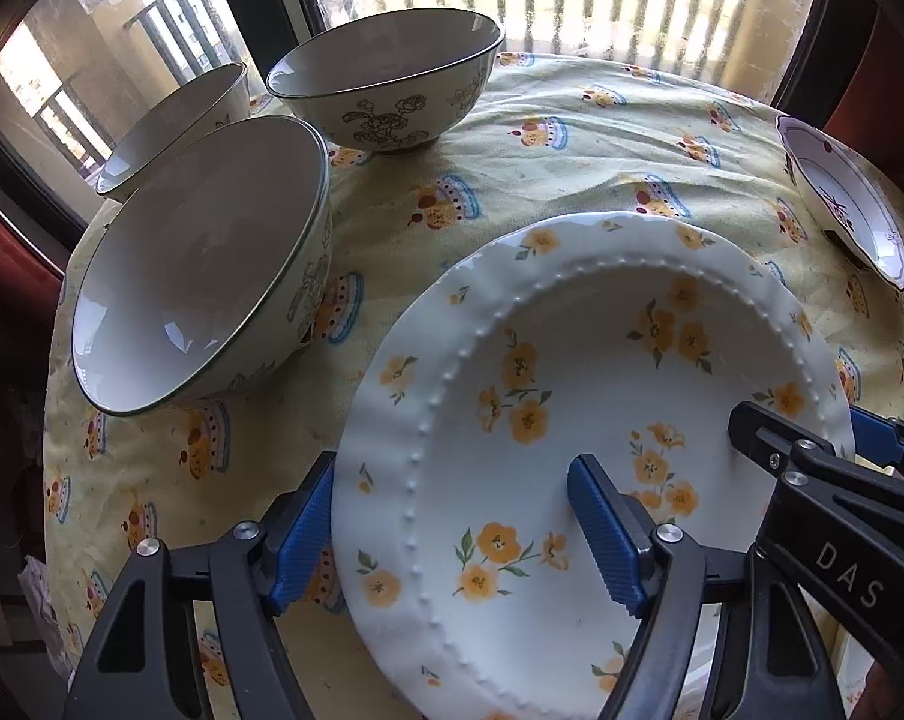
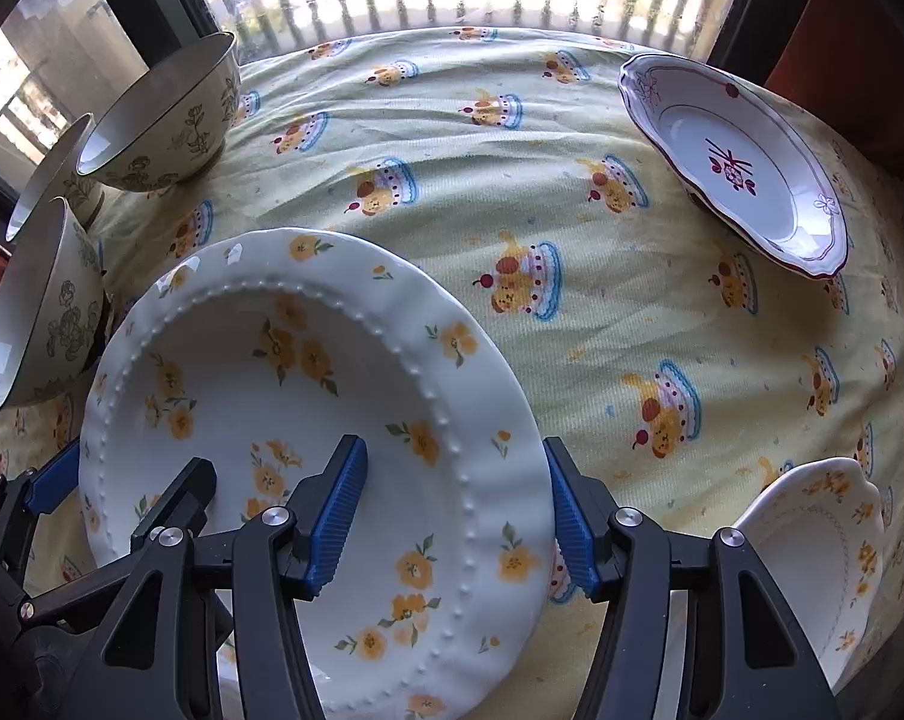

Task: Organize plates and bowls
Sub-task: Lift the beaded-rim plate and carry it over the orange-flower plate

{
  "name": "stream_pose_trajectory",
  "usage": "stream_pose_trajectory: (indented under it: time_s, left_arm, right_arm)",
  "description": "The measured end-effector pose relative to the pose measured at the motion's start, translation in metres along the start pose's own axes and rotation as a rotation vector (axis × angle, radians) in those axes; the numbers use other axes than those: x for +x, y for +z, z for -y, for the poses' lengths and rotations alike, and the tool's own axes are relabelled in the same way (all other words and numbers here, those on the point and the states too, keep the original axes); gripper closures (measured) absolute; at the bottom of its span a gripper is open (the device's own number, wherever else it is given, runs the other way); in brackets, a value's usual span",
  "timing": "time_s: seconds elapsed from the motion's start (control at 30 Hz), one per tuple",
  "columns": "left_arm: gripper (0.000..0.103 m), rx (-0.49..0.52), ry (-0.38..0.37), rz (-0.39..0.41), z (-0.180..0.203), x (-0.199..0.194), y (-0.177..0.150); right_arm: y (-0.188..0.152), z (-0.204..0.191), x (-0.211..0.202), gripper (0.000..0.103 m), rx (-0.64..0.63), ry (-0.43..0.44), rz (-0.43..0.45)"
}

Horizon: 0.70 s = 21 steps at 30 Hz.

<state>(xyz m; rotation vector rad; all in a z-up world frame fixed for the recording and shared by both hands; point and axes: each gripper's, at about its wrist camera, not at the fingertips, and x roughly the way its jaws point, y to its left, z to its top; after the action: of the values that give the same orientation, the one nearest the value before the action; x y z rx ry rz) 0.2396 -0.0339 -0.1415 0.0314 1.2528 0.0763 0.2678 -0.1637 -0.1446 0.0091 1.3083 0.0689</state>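
Note:
A white plate with yellow flowers [image 1: 571,420] lies on the tablecloth and also shows in the right wrist view [image 2: 308,420]. My left gripper [image 1: 452,534] is open and straddles the plate's left rim, one blue pad outside and one over the well. My right gripper [image 2: 457,516] is open and straddles its right rim the same way. The right gripper shows in the left wrist view [image 1: 811,438]. Three floral bowls [image 1: 206,282] [image 1: 392,78] [image 1: 176,120] stand at the left.
A white plate with maroon trim [image 2: 745,174] sits at the far right, also in the left wrist view [image 1: 841,198]. Another yellow-flowered plate [image 2: 811,558] lies near the front right. The yellow tablecloth [image 2: 511,150] covers a round table before a window.

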Motion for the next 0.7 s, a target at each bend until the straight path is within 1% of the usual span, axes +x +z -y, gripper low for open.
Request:
stream_pose_trajectory:
  time_s: [0.17,0.3,0.43,0.7]
  left_arm:
    - [0.026,0.000,-0.021,-0.012,-0.002,-0.011,-0.009]
    - [0.027,-0.002,-0.038,0.006,-0.006,-0.024,-0.017]
    - [0.027,0.002,-0.063,0.022,-0.012,-0.038,-0.024]
    - [0.027,0.068,-0.114,0.055,-0.015,-0.066,-0.037]
  right_arm:
    - [-0.008,0.003,-0.011,0.040,0.035,-0.007,-0.019]
    - [-0.020,0.001,-0.025,0.040,0.044,-0.021,-0.024]
    - [-0.030,-0.004,-0.042,0.040,0.057,-0.050,0.004]
    - [-0.054,-0.007,-0.075,0.040,0.130,-0.091,0.052]
